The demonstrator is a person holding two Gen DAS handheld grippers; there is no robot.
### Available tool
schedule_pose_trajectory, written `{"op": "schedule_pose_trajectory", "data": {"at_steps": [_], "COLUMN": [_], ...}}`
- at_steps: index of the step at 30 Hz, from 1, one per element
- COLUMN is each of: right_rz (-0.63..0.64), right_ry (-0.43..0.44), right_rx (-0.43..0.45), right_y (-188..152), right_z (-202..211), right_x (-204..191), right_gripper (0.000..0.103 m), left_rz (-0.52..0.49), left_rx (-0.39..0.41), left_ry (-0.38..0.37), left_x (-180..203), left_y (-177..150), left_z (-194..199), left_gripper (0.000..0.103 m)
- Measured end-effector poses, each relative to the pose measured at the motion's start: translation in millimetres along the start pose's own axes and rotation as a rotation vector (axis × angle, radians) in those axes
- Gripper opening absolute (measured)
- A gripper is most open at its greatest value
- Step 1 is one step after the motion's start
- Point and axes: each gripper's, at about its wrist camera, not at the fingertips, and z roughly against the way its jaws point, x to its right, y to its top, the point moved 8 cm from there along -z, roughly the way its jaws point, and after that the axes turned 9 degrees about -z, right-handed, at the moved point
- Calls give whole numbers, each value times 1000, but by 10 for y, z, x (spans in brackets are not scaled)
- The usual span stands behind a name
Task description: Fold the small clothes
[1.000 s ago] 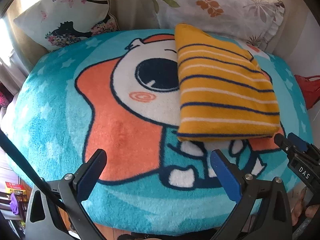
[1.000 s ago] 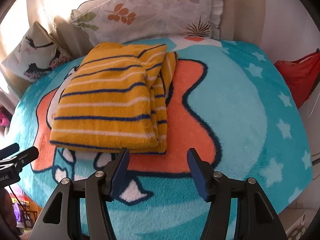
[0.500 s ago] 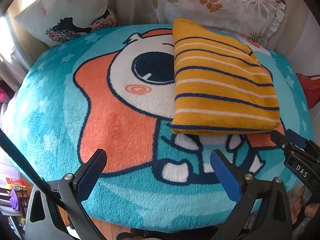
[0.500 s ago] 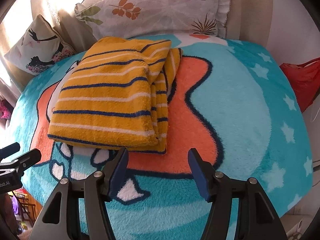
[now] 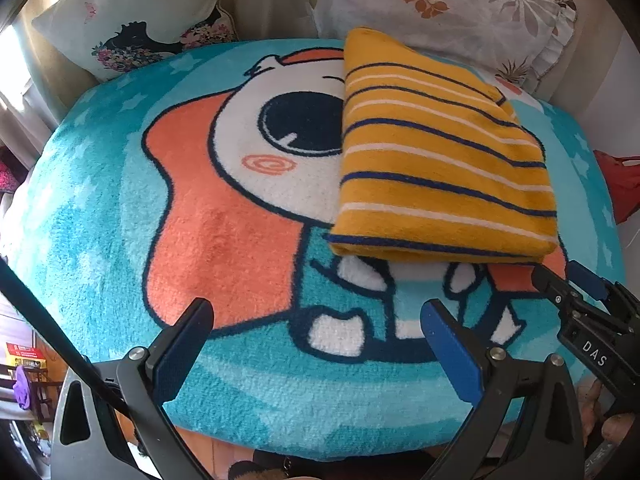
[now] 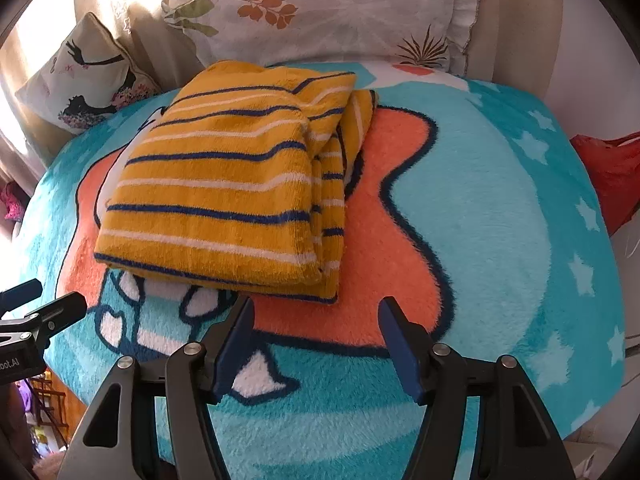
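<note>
A folded yellow garment with navy and white stripes (image 5: 440, 168) lies on the cartoon blanket (image 5: 160, 200), at the right in the left wrist view and centre-left in the right wrist view (image 6: 228, 188). My left gripper (image 5: 316, 344) is open and empty, above the blanket in front of the garment's left corner. My right gripper (image 6: 316, 340) is open and empty, just in front of the garment's near right corner, not touching it. The right gripper also shows at the right edge of the left wrist view (image 5: 580, 304).
A floral pillow (image 6: 320, 12) and a pillow with a black silhouette print (image 5: 148, 16) lean at the back. A red cloth (image 6: 608, 172) hangs off the right side. The blanket's near edge drops off below the grippers.
Both grippers have drifted slightly back and sideways, so the garment sits a little farther up in each view. Both stay open. The garment has not moved.
</note>
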Motion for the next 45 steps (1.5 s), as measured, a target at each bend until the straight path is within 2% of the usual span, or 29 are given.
{"op": "schedule_pose_trajectory", "data": {"at_steps": [7, 18, 25, 32, 45], "right_rz": [-2, -18, -2, 10, 30], "right_ry": [-14, -26, -40, -43, -46], "right_rx": [4, 16, 21, 20, 33], "right_y": [-25, -74, -89, -101, -54], "right_z": [41, 121, 160, 170, 183], "right_x": [126, 292, 336, 288, 50], "right_gripper": [71, 72, 73, 73, 74], "left_rz": [-8, -25, -9, -13, 0], "left_rx": [-4, -16, 15, 29, 40], "left_ry": [-14, 7, -32, -45, -37], "left_x": [136, 238, 279, 285, 61], "left_y": [-17, -41, -32, -29, 34], "left_z": [6, 11, 70, 106, 129], "left_gripper": [103, 103, 103, 103, 103]}}
